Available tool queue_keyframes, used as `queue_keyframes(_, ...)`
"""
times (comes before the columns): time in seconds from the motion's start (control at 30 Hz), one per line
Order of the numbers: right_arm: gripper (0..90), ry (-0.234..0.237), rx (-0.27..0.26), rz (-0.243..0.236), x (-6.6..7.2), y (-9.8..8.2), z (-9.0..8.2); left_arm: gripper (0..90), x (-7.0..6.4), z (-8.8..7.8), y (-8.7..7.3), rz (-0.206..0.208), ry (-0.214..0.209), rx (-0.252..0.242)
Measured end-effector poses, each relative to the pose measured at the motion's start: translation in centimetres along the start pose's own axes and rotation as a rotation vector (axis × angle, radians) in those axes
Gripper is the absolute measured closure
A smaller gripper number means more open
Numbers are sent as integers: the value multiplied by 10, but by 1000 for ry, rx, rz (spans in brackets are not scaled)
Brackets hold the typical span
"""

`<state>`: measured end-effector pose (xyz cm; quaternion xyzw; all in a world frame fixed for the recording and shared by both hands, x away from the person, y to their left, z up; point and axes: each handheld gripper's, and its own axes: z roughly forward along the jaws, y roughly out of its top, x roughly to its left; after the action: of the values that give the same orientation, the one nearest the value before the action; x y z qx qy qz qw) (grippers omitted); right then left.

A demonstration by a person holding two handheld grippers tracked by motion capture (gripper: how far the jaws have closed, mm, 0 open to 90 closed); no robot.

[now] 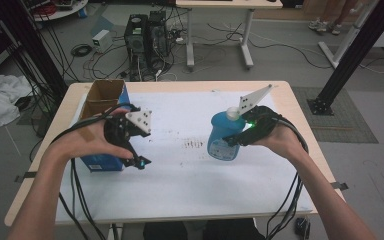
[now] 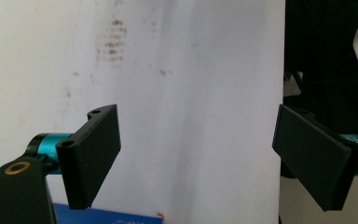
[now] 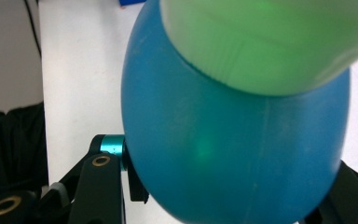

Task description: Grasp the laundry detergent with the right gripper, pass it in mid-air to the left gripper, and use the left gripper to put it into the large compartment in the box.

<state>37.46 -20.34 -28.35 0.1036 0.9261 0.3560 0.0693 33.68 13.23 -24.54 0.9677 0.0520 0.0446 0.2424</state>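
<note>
A blue bottle point(image 1: 223, 135) with a pale cap point(image 1: 233, 113) stands tilted on the white sheet, right of the middle. My right gripper point(image 1: 234, 140) is shut on its body from the right. In the right gripper view the bottle point(image 3: 233, 154) bulges between the two jaws and its cap point(image 3: 270, 42) looks greenish. My left gripper point(image 1: 132, 150) hangs beside an open blue cardboard box point(image 1: 102, 100) at the table's left and points down at the sheet. In the left gripper view the jaws of the left gripper point(image 2: 196, 154) stand wide apart with nothing between them.
A dark smudge point(image 1: 194, 144) marks the white sheet point(image 1: 180, 185) at mid table, also the smudge point(image 2: 114, 39) ahead of the left jaws. The box's blue edge point(image 2: 107, 217) lies just under them. Computer towers point(image 1: 147, 37) and cables sit on the floor beyond the table.
</note>
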Motion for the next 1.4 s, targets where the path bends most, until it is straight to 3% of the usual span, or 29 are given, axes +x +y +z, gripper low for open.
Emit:
queue_keyframes(0.3, 469, 88, 0, -62, -1, 6, 13, 153, 4, -10, 61, 2, -35, 46)
queue_keyframes(0.43, 469, 128, 1, -94, 0, 8, 16, 153, 9, -6, 79, -6, -43, 50)
queue_keyframes(0.57, 469, 144, 8, -112, 1, 10, 19, 153, 12, -3, 86, -8, -40, 48)
queue_keyframes(0.6, 469, 153, 16, -128, 2, 12, 22, 153, 14, 4, 95, -7, -38, 43)
queue_keyframes(0.93, 469, 168, 12, -147, 5, 15, 29, 153, 15, 23, 114, 1, -57, 40)
queue_keyframes(0.97, 468, 168, 12, -147, 5, 15, 29, 153, 17, 33, 121, 0, -60, 37)
queue_keyframes(1.1, 469, 170, 4, -153, 5, 17, 30, 153, 18, 40, 126, -9, -64, 25)
queue_keyframes(1.4, 468, 174, -3, -151, 5, 18, 32, 153, 20, 52, 132, 1, -57, 48)
